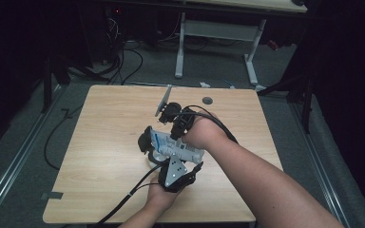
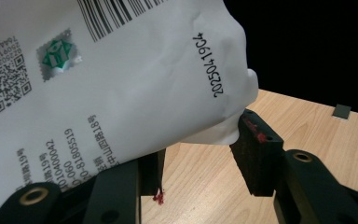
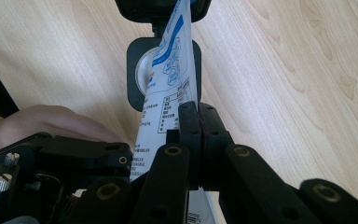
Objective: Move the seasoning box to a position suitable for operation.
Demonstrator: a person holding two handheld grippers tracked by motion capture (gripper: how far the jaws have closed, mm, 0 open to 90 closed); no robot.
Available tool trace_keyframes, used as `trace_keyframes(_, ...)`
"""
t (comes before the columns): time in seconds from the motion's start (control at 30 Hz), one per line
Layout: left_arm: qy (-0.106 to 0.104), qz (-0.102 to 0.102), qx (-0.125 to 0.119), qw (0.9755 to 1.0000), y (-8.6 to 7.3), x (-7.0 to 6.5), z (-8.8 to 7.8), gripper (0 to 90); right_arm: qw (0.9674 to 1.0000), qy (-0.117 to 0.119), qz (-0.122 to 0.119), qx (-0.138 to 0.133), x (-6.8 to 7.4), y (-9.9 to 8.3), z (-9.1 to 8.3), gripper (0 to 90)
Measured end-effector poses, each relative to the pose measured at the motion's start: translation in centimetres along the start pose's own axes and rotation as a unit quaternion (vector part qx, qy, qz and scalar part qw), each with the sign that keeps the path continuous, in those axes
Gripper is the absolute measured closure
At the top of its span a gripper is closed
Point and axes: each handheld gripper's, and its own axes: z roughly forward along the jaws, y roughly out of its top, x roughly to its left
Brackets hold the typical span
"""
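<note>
A white plastic pouch (image 1: 178, 148) printed with blue graphics, a barcode, QR codes and a date code is held above the middle of a light wooden table (image 1: 104, 142), between two hand-held grippers. In the high view the pouch lies roughly flat in the air, stretched between the two tools.

In the left gripper view the pouch (image 2: 121, 84) covers the upper left of the frame, its printed back face turned to the camera. The left hand-held gripper (image 2: 200, 161) is seen with its jaws part-way apart; a corner of the pouch rests against the foam pad of one jaw, while the other jaw lies under the pouch's lower edge. Whether the pads actually press on the pouch cannot be told. In the high view this left hand-held gripper (image 1: 173, 173), with its grey three-cornered plate, is held at the near side of the pouch.

In the right gripper view the pouch (image 3: 170, 88) is seen edge-on, running away from the camera. The right hand-held gripper (image 3: 199, 119) is clamped tight on the pouch's edge, its pads pressed together with the thin film between them. In the high view the right hand-held gripper (image 1: 176, 121) is at the far side of the pouch.

A small dark round cap (image 1: 207, 100) is set into the table near its far edge.
</note>
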Motion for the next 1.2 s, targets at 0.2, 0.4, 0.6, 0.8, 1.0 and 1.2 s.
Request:
trace_keyframes(0.2,0.000,0.001,0.000,1.0000,-0.02,0.02,0.01,57.1,1.0000,0.002,-0.001,-0.001,-0.03,0.04,0.06,90.0)
trace_keyframes(0.4,-0.001,-0.002,-0.001,1.0000,-0.02,-0.02,0.02,57.1,1.0000,0.000,-0.002,-0.001,-0.02,0.03,0.07,90.0)
trace_keyframes(0.6,-0.001,0.002,0.000,1.0000,-0.01,0.01,-0.01,57.1,1.0000,0.000,-0.004,-0.001,-0.01,0.04,0.09,90.0)
trace_keyframes(0.8,0.000,0.000,-0.001,1.0000,-0.01,0.01,0.00,57.1,1.0000,0.001,-0.003,0.000,0.00,0.06,0.11,90.0)
trace_keyframes(1.0,-0.001,0.002,0.000,1.0000,0.02,0.01,-0.02,57.1,1.0000,0.000,-0.001,-0.003,-0.02,0.00,0.07,90.0)
trace_keyframes(1.2,-0.001,0.003,0.000,1.0000,-0.01,-0.03,-0.03,57.1,1.0000,0.000,0.000,-0.001,0.02,-0.02,0.05,90.0)
